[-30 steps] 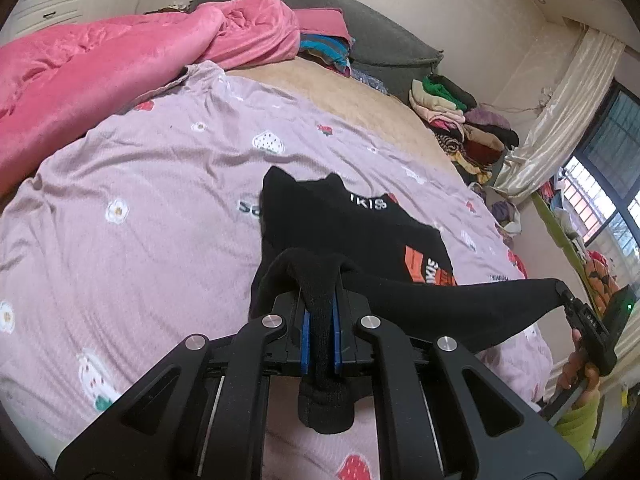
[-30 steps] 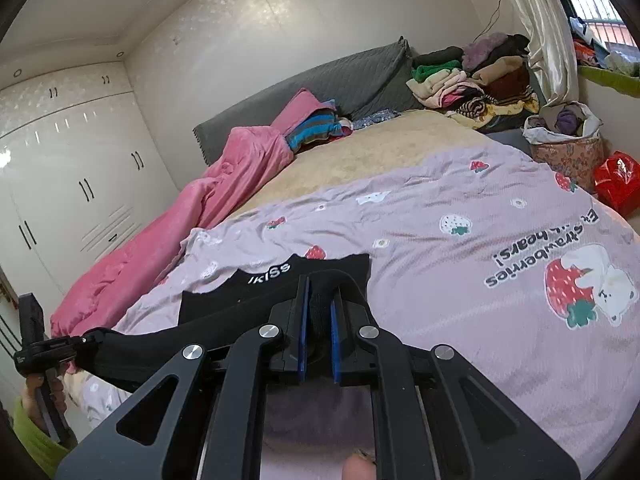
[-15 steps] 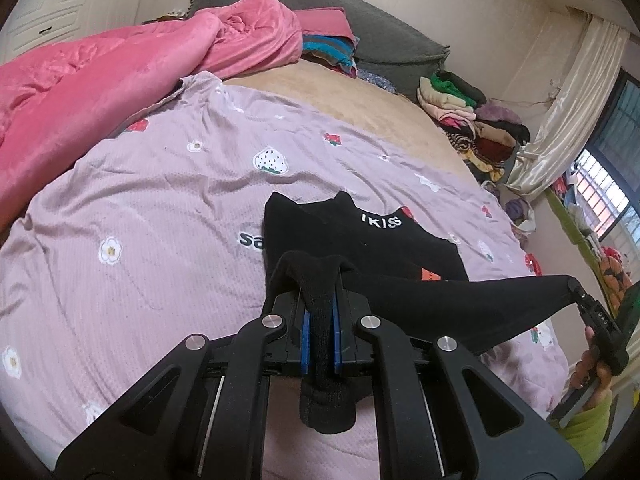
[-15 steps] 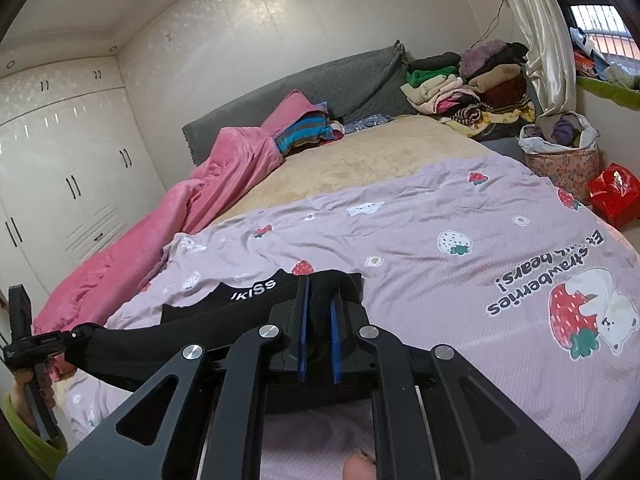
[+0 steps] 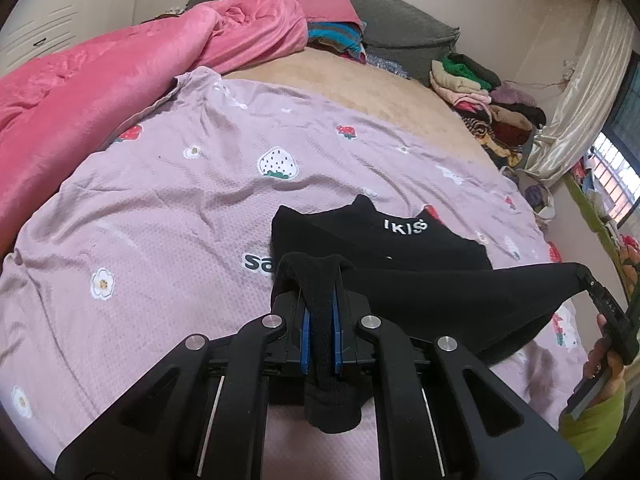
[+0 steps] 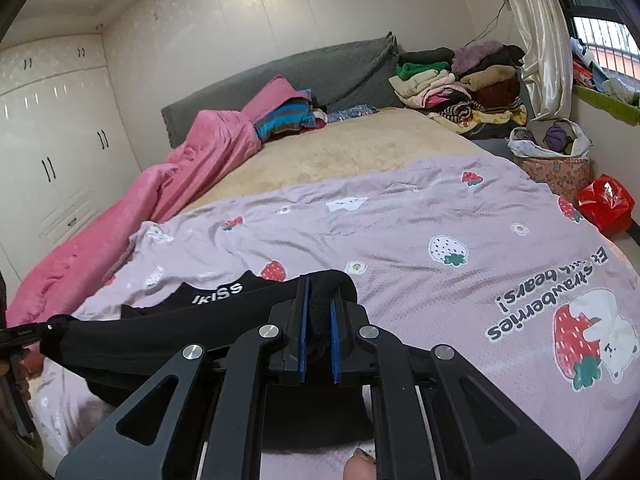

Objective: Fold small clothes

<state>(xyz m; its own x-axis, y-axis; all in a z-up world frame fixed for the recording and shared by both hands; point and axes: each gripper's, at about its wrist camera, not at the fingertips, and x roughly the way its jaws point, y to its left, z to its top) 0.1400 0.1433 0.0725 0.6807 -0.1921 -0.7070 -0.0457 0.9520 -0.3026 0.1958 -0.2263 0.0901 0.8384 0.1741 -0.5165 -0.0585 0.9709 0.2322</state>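
Observation:
A small black garment [image 5: 404, 248] with white lettering at its waistband lies on the lilac strawberry-print sheet [image 5: 180, 208]. Its near edge is lifted and stretched between my two grippers. My left gripper [image 5: 318, 312] is shut on one corner of that edge. My right gripper [image 6: 316, 312] is shut on the other corner and also shows at the right of the left wrist view [image 5: 600, 300]. The garment [image 6: 168, 328] runs leftward in the right wrist view to the left gripper [image 6: 24, 334]. Its far part rests flat on the sheet.
A pink blanket [image 5: 100, 80] lies bunched along the left of the bed. A grey headboard [image 6: 320, 72] and folded clothes [image 6: 288, 116] are at the back. A clothes pile [image 6: 460, 84], a floral basket [image 6: 552, 160] and a red bag [image 6: 604, 204] stand at the right.
Both grippers have carried the held edge of the black garment forward over its flat part. The orange print on the garment is now covered by the lifted fabric.

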